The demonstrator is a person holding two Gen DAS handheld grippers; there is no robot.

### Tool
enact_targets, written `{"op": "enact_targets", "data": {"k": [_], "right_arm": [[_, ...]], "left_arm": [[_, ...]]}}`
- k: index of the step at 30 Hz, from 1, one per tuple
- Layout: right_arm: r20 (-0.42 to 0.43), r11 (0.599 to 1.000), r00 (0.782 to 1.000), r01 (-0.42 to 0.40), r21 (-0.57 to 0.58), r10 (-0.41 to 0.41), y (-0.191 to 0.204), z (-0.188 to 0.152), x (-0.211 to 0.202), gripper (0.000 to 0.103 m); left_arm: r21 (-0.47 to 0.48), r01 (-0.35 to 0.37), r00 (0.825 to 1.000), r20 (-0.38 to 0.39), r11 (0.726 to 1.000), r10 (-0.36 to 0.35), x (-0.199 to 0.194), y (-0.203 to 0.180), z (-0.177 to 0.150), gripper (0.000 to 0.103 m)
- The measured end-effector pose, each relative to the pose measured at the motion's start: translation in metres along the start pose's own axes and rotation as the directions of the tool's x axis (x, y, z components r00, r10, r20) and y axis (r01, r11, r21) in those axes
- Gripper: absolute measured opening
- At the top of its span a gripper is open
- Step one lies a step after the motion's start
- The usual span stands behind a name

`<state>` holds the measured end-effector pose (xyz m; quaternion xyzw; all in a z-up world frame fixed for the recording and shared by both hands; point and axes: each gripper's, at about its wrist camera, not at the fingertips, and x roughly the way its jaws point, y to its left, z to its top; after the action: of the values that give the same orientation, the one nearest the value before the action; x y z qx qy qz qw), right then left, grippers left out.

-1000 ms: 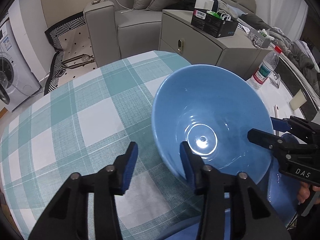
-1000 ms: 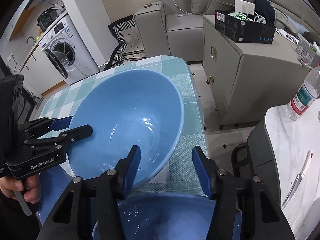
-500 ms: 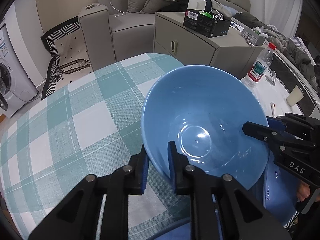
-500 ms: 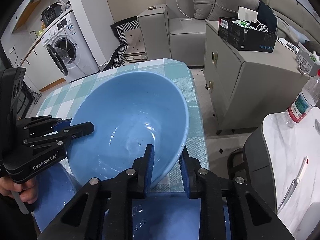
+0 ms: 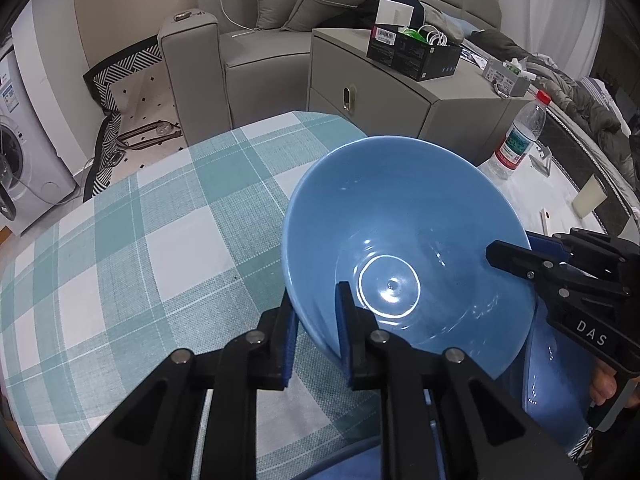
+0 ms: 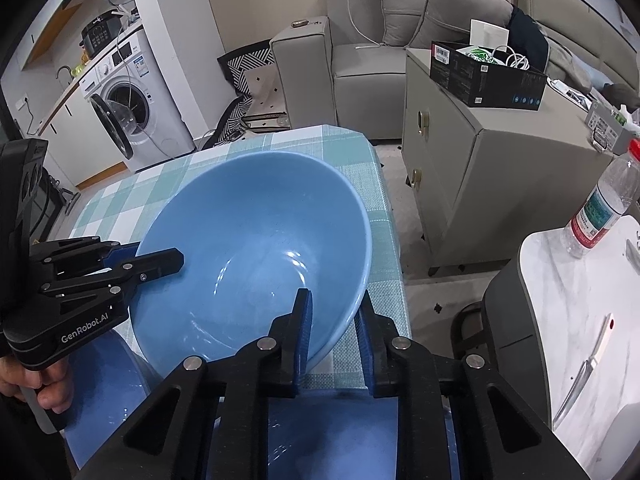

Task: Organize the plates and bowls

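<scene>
Both tongs now pinch the same blue bowl point(image 5: 404, 248), which fills the centre of each view above the checked tablecloth point(image 5: 160, 220). The left gripper point(image 5: 316, 320), at the bottom centre of the left wrist view, is pressed onto the near rim, one pad inside the bowl and one outside. The right gripper point(image 6: 332, 332) does the same on the opposite rim, at the bottom centre of the right wrist view, its jaws closing the last bit with the bowl's wall between them. A second ago both pairs of fingers stood spread on either side of the rim without touching it; half a second ago they had nearly met the wall. Now the grip looks seated on both sides, while the hands have kept their place. For the task this probably means the grasp is done and the bowl is ready to be lifted with two hands and carried to wherever the dishes are being gathered. The bowl sits tilted, partly over more blue dishes point(image 6: 312, 432) at the lower edge of the frame; whether it rests on them or is already borne by the grippers cannot be told. The next move probably calls for an even lift from both sides, since glazed ware can slip in a rim pinch.
</scene>
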<state>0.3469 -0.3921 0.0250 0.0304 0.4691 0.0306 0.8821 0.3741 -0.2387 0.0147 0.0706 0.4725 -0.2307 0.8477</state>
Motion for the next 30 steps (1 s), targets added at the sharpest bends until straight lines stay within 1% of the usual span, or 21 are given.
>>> {"op": "enact_targets", "data": {"k": [15,22,26,30], "right_arm": [[0.052,1.000,0.999,0.001,-0.013,-0.001,0.008,0.001,-0.018,0.021],[0.097,1.000,0.995,0.001,-0.016,0.001,0.012,0.000,-0.038,0.021],[0.131,0.999,0.991,0.021,-0.040,-0.016,0.019,-0.003,-0.054,0.021],[0.150,0.999,0.989,0.019,-0.041,-0.012,0.021,-0.005,-0.067,0.021]], "left_arm": [[-0.030,0.004,0.998,0.060,1.000,-0.002,-0.021,0.004,0.001,0.016],[-0.038,0.005,0.994,0.105,0.999,-0.001,-0.041,0.000,0.001,0.016],[-0.035,0.004,0.991,0.131,0.999,0.001,-0.053,-0.003,0.000,0.016],[-0.033,-0.001,0.989,0.148,0.999,0.005,-0.062,-0.006,-0.002,0.016]]}}
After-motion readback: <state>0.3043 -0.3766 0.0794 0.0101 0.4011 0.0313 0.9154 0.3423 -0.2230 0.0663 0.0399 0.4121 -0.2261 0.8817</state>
